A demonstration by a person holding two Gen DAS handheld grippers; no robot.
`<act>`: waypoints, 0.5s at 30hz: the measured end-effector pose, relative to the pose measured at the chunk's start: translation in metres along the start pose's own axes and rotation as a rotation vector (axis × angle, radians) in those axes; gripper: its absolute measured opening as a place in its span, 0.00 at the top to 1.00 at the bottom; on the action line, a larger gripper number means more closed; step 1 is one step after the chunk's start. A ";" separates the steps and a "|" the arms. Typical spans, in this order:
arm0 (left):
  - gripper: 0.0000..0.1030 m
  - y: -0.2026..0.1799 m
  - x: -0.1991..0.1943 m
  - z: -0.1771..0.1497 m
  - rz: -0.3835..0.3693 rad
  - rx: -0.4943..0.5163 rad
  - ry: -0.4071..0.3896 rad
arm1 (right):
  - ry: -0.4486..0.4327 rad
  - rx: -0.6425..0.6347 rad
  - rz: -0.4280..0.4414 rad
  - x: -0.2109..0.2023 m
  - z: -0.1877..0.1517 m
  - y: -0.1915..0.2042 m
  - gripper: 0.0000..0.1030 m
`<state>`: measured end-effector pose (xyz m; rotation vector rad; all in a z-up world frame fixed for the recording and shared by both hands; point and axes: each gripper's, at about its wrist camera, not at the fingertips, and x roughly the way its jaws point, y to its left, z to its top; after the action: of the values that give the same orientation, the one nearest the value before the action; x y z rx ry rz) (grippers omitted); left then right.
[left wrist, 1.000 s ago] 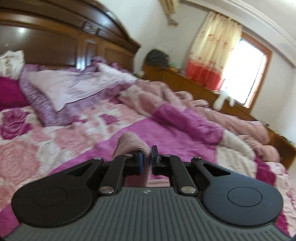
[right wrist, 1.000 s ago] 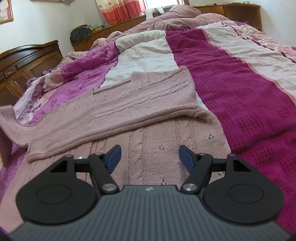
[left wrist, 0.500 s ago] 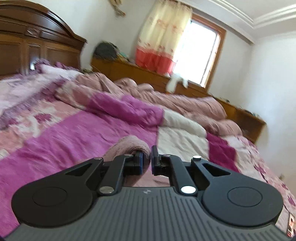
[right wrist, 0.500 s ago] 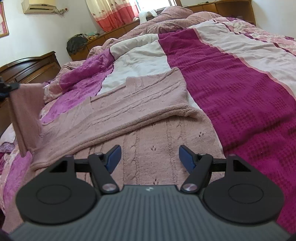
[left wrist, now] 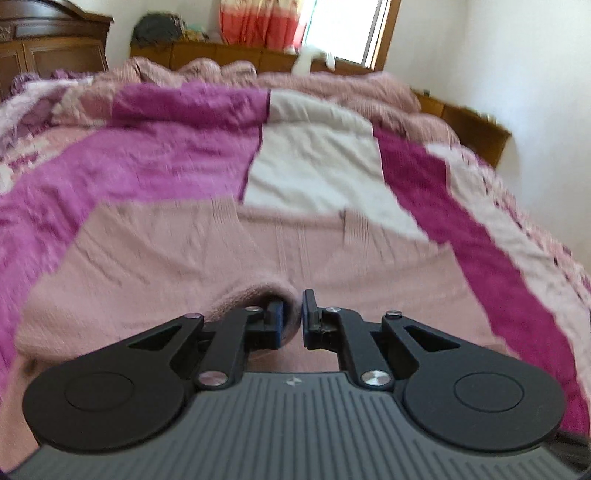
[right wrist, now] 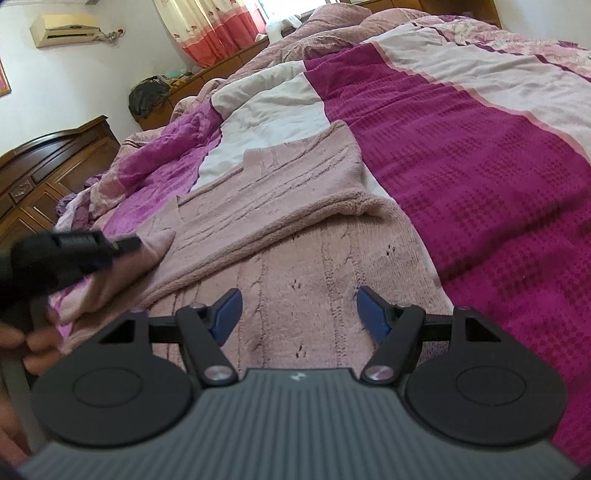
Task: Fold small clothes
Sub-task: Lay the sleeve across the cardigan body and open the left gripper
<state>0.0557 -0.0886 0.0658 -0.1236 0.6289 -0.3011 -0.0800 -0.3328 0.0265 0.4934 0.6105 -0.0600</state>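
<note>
A dusty-pink knitted sweater [right wrist: 295, 229] lies spread on the bed, one part folded over its body. It also fills the lower middle of the left wrist view [left wrist: 221, 251]. My left gripper [left wrist: 292, 317] is shut on a sleeve end [left wrist: 251, 299] of the sweater and holds it over the sweater's body. In the right wrist view the left gripper [right wrist: 125, 245] shows at the left with the sleeve [right wrist: 147, 251] in it. My right gripper [right wrist: 297, 310] is open and empty, low over the sweater's lower part.
The bed carries a magenta, pink and white blanket [right wrist: 461, 155]. A dark wooden headboard [right wrist: 44, 173] stands at the left. A low wooden cabinet [left wrist: 221, 55] and a curtained window [left wrist: 332, 26] lie beyond the bed. A crumpled quilt [left wrist: 332, 85] lies at the far side.
My left gripper has swung with the sleeve from the headboard side over onto the sweater's body. My right gripper has stayed open above the sweater.
</note>
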 end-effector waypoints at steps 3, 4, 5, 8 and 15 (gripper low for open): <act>0.90 0.004 0.006 -0.016 -0.011 -0.010 0.064 | 0.002 0.012 0.007 0.001 0.000 -0.003 0.32; 0.90 0.005 0.010 -0.020 -0.011 -0.014 0.087 | 0.002 0.014 0.008 0.001 0.000 -0.003 0.32; 0.88 0.008 0.011 -0.022 -0.010 -0.019 0.103 | 0.002 0.013 0.008 0.001 -0.001 -0.003 0.32; 0.77 0.011 0.012 -0.026 -0.008 -0.021 0.101 | 0.003 0.007 0.007 0.001 -0.002 -0.002 0.31; 0.51 0.012 0.000 -0.019 -0.022 -0.013 0.143 | 0.006 0.006 0.004 0.002 -0.002 -0.001 0.31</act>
<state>0.0476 -0.0777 0.0481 -0.1228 0.7716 -0.3295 -0.0794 -0.3331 0.0234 0.5011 0.6149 -0.0566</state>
